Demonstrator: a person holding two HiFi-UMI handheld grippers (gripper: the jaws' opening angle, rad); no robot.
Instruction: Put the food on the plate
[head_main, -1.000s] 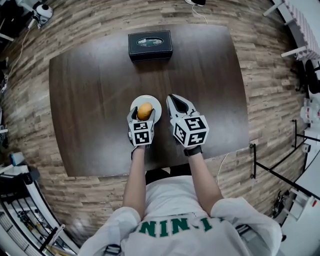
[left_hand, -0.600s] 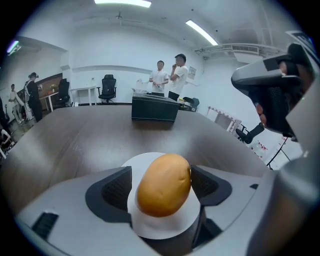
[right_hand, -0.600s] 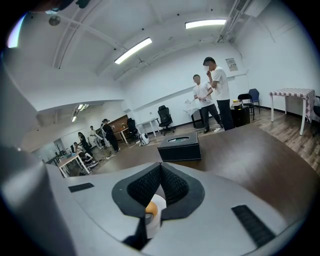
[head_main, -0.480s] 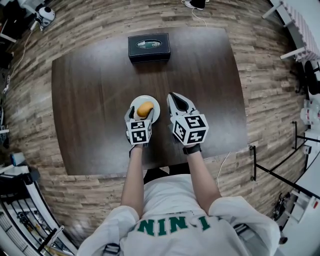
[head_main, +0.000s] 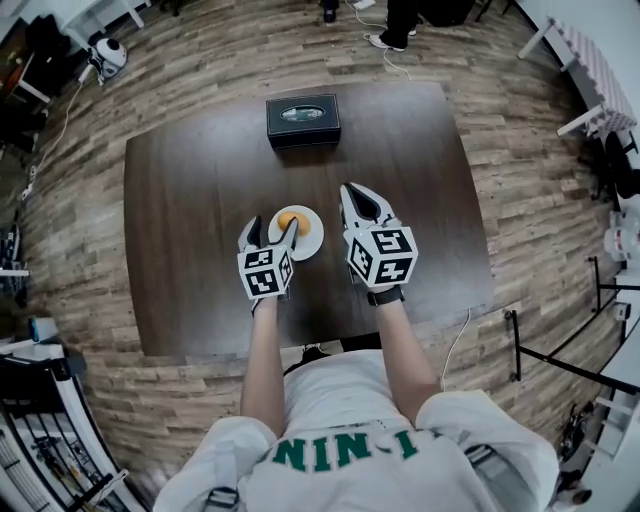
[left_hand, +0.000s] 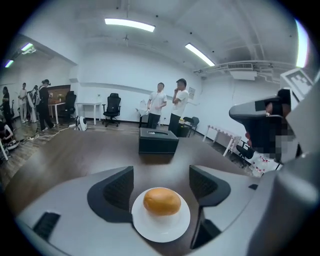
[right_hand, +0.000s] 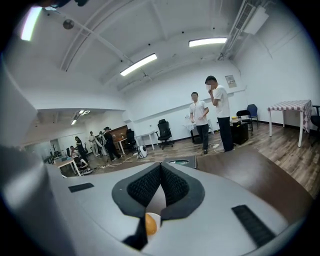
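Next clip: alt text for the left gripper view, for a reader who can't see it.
A golden bun sits on a white plate on a dark table, just ahead of the left tongs, whose jaws stand wide apart, closing slightly, with nothing between them. A black box lies farther back.

No readable text (shirt lettering (head_main: 345, 450) unclear)

the bun (head_main: 292, 221) lies on the plate (head_main: 309, 244) at frame centre; the box (head_main: 303, 120) sits above them on the table (head_main: 180, 200).
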